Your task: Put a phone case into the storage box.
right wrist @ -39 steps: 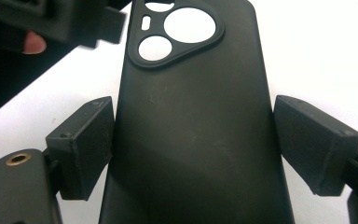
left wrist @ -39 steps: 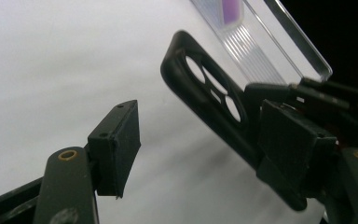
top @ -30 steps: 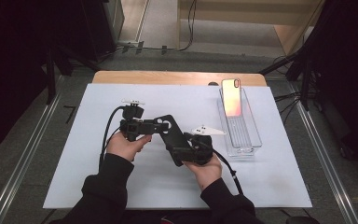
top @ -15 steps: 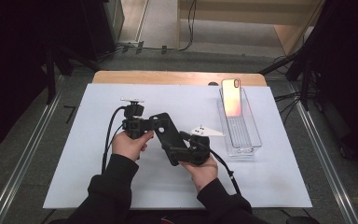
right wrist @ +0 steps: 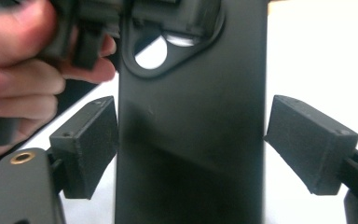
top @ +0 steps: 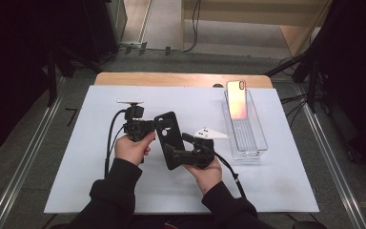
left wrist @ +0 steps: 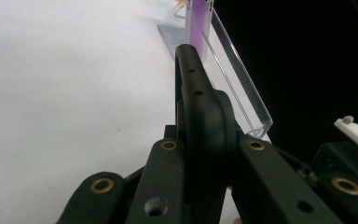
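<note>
**Two grippers on one phone case, mid-air handover**

Left gripper [top: 145, 128]: jaws were clamped on the edge of the black phone case [top: 167, 138], at its camera-cutout end. In the left gripper view the case [left wrist: 200, 116] ran edge-on, straight out from between the jaws, long axis pointing toward the clear tray [left wrist: 242, 88].

Right gripper [top: 180, 150]: jaws stood apart, straddling the case's lower end. In the right gripper view the case [right wrist: 191, 140] sat between the pads; the left pad [right wrist: 86, 144] was touching or almost touching one long edge, the right pad [right wrist: 307, 140] was clear of the other edge. So the case sat off-centre in that gap.

Key relation: the case's long axis ran roughly from the left gripper down toward the right one, tilted, held above the white mat [top: 95, 191] near its middle. The right gripper closed across the width, not the length.

Further out: the clear tray [top: 262, 143] lay near the mat's right edge, with a phone [top: 236, 99] leaning in its far end. My read: the right jaws needed to close before the left let go.
</note>
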### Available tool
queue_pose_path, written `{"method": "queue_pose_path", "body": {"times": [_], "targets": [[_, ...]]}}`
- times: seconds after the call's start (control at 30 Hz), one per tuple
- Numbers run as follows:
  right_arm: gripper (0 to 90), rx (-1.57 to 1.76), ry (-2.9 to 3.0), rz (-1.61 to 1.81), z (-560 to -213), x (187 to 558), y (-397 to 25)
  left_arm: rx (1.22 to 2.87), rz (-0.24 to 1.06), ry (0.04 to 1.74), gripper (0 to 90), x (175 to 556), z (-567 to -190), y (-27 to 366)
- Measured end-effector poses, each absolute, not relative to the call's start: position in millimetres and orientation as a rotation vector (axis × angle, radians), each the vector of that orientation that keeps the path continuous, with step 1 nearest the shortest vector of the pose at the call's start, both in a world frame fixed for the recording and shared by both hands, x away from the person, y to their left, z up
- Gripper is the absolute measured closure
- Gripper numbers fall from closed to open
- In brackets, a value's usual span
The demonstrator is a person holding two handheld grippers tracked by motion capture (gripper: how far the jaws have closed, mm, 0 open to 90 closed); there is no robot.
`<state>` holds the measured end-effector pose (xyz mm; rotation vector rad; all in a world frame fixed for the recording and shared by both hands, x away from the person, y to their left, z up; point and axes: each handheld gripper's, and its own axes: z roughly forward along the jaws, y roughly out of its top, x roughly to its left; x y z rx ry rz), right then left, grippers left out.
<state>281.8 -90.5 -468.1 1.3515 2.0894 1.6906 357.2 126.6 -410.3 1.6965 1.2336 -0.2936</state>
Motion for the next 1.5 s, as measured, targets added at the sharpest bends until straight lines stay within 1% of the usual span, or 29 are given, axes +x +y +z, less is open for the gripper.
{"method": "queue_pose_path", "body": {"times": [0.07, 0.13, 0.17, 0.3, 0.37, 0.47, 0.77, 1.27, 1.5], "targets": [[13.9, 1.311, 2.115, 1.717, -465.1, 283.9, -94.7, 1.683, -0.280, 1.223, 85.5, 355.7, -408.1, 129.4], [5.8, 1.285, 2.173, 1.702, -460.4, 287.2, -95.5, 1.683, -0.267, 1.211, 85.5, 354.0, -404.4, 130.4], [0.1, 1.284, 2.202, 1.689, -458.3, 290.1, -95.2, 1.689, -0.262, 1.206, 85.5, 353.2, -403.1, 130.7], [0.0, 1.278, 2.262, 1.627, -453.7, 295.3, -96.2, 1.716, -0.207, 1.182, 85.2, 349.2, -397.9, 130.3], [0.0, 1.266, 2.288, 1.587, -451.9, 296.6, -97.1, 1.737, -0.150, 1.166, 85.1, 346.4, -395.4, 129.5], [0.0, 1.241, 2.323, 1.549, -450.2, 297.1, -99.5, 1.756, -0.101, 1.146, 85.1, 343.7, -394.4, 127.7], [0.0, 1.182, 2.375, 1.533, -450.0, 297.7, -106.0, 1.787, 0.014, 1.078, 85.0, 340.1, -397.9, 121.4], [0.0, 1.165, 2.348, 1.541, -446.2, 300.0, -111.5, 1.771, 0.110, 0.923, 85.0, 327.4, -405.9, 113.0], [0.0, 1.173, 2.326, 1.513, -438.5, 299.4, -110.6, 1.771, 0.065, 0.923, 84.9, 325.2, -409.2, 107.0]]}}
